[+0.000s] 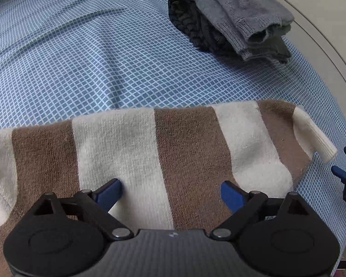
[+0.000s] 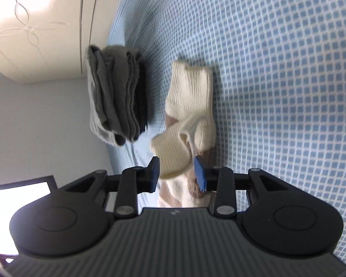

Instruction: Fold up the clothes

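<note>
A folded garment (image 1: 136,143) with wide brown and cream stripes lies on the blue checked bedsheet (image 1: 80,57). My left gripper (image 1: 170,184) hovers just over it, jaws wide open, with nothing held. A cream ribbed cuff (image 1: 316,138) sticks out at the garment's right end. The right gripper (image 1: 343,161) shows at the frame edge beside that cuff. In the right wrist view the cuff (image 2: 173,152) sits between the blue pads of my right gripper (image 2: 177,173), loosely and not squeezed. A second cream cuff (image 2: 191,87) lies beyond it on the sheet.
A stack of folded grey and dark clothes (image 1: 230,16) sits on the bed beyond the striped garment, also seen as the grey stack (image 2: 113,97). A white curved bed frame (image 1: 311,23) borders the sheet on that side. A cream panelled surface (image 2: 34,23) stands behind.
</note>
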`<move>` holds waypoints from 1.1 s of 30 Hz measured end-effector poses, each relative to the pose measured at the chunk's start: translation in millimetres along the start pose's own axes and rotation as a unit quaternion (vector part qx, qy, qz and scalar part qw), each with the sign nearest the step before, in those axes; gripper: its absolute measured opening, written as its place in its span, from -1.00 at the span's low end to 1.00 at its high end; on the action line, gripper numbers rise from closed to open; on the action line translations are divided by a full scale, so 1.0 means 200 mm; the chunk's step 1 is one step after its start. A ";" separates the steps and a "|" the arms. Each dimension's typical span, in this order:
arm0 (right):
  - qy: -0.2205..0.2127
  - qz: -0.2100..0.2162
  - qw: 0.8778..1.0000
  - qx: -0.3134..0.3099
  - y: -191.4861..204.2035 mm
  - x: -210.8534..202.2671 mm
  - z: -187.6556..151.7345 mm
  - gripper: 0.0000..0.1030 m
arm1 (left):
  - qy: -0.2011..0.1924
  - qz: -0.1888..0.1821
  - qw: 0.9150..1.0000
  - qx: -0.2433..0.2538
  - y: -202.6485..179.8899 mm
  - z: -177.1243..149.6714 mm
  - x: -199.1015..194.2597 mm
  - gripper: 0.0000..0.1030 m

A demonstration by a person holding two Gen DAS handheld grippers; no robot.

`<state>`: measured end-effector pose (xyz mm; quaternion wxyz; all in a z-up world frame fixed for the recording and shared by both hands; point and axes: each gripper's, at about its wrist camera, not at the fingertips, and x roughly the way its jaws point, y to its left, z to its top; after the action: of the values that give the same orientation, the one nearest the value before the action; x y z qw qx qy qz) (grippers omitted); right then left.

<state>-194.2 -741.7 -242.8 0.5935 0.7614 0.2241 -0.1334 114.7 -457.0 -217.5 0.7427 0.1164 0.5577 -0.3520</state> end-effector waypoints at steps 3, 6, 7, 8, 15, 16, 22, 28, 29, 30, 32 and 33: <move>-0.016 0.012 1.000 -0.006 0.01 0.10 0.02 -0.29 | 0.001 0.004 1.000 -0.007 0.01 0.00 0.01 0.84; -0.065 0.033 0.997 -0.012 0.06 0.15 0.11 -0.30 | 0.002 0.004 1.000 0.001 0.00 -0.02 0.01 0.83; -0.078 0.037 0.996 -0.010 0.08 0.15 0.15 -0.30 | 0.003 0.004 1.000 0.006 0.00 -0.02 0.00 0.83; -0.092 0.041 0.995 -0.008 0.11 0.14 0.20 -0.30 | 0.004 0.004 1.000 0.011 0.00 -0.02 0.01 0.83; -0.111 -0.107 0.965 -0.211 0.40 0.02 0.28 -0.29 | 0.003 -0.024 1.000 -0.002 -0.01 0.00 -0.04 0.77; -0.106 -0.132 0.954 -0.249 0.42 0.01 0.25 -0.29 | 0.003 -0.029 1.000 -0.006 -0.01 0.00 -0.04 0.77; -0.034 -0.183 0.926 -0.330 0.38 0.15 0.26 -0.28 | 0.005 -0.036 0.999 0.014 -0.05 -0.01 -0.06 0.76; -0.002 -0.210 0.926 -0.314 0.30 0.24 0.29 -0.28 | 0.007 -0.031 0.999 0.028 -0.04 -0.03 -0.07 0.75; -0.004 -0.200 0.933 -0.300 0.27 0.24 0.30 -0.28 | 0.007 -0.031 0.999 0.026 -0.03 -0.03 -0.07 0.75; -0.006 -0.189 0.939 -0.285 0.24 0.23 0.30 -0.33 | 0.006 -0.032 0.999 0.022 -0.02 -0.03 -0.07 0.75; -0.020 -0.160 0.953 -0.256 0.18 0.21 0.30 -0.32 | 0.006 -0.033 0.999 0.015 -0.01 -0.03 -0.07 0.75; -0.029 -0.142 0.961 -0.237 0.15 0.21 0.31 -0.32 | 0.005 -0.035 0.999 0.012 -0.01 -0.03 -0.07 0.75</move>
<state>-139.2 -799.6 -253.7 0.7381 0.5552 0.3376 -0.1815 107.6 -450.3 -206.2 0.7258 0.1075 0.5607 -0.3838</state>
